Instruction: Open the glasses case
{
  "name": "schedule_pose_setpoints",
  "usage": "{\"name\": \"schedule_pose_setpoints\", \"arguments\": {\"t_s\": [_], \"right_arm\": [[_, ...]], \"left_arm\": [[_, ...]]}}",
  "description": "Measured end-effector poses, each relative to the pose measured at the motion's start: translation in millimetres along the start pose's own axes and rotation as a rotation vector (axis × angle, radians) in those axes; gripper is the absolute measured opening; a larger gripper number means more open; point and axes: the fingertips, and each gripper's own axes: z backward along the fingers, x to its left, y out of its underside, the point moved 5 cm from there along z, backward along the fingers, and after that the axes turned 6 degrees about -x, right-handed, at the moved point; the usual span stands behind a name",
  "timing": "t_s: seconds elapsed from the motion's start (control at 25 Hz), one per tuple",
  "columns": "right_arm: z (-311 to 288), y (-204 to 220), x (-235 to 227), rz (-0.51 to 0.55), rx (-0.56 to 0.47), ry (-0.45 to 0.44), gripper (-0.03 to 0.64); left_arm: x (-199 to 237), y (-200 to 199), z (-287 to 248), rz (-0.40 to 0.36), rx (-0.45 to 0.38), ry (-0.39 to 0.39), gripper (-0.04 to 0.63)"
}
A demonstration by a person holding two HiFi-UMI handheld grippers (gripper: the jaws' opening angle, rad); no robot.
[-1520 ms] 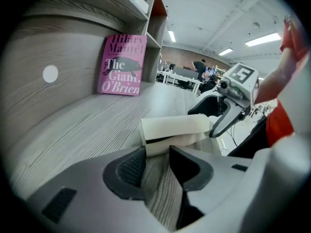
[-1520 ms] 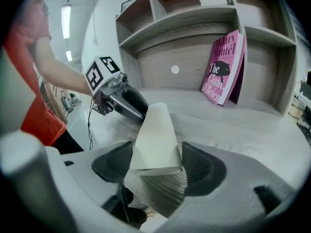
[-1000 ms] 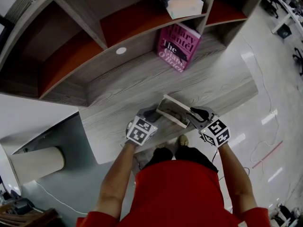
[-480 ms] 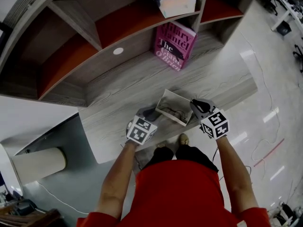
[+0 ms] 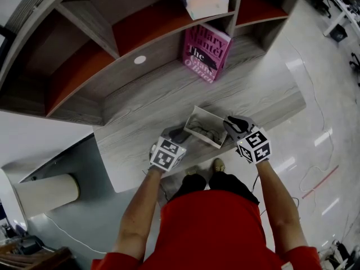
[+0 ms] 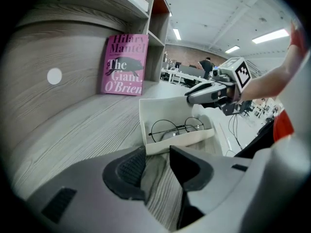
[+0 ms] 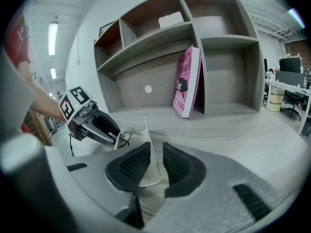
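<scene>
White glasses case (image 5: 197, 118) sits open at frame centre on the table (image 5: 259, 94) (round spectacles (image 6: 176, 128) inside). The left hand-held gripper (image 5: 179, 133) is spread beside it. The right hand-held gripper (image 5: 232, 122), jaws opening around the upright lid (image 7: 148, 149), is further up-frame than a second ago.

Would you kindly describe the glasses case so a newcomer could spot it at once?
On the grey wood-grain desk under the shelves, look in front of the leaning pink book. The glasses case is the small white box lying open, the only thing holding round wire-rimmed glasses.
</scene>
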Motion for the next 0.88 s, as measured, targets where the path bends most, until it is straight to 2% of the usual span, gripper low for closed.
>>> {"name": "schedule_pose_setpoints", "arguments": {"t_s": [0.32,0.52,0.68,0.88], "right_arm": [[7.6,-9.7,7.3,0.014,-0.034,-0.04,0.112],[14.8,-26.2,12.5,0.041,-0.083,-0.059,0.117],[21.7,-47.6,18.7,0.062,-0.138,-0.061,0.112],[33.9,-85.0,32.3,0.083,-0.255,-0.054,0.086]], "left_arm": [[3.3,-5.9,12.5,0.006,-0.031,-0.03,0.15],[6.2,-17.5,27.7,0.021,-0.098,-0.061,0.15],[2.0,-42.5,45.1,0.008,-0.199,-0.081,0.15],[-9.4,-91.1,73.3,-0.013,-0.394,-0.106,0.138]]}}
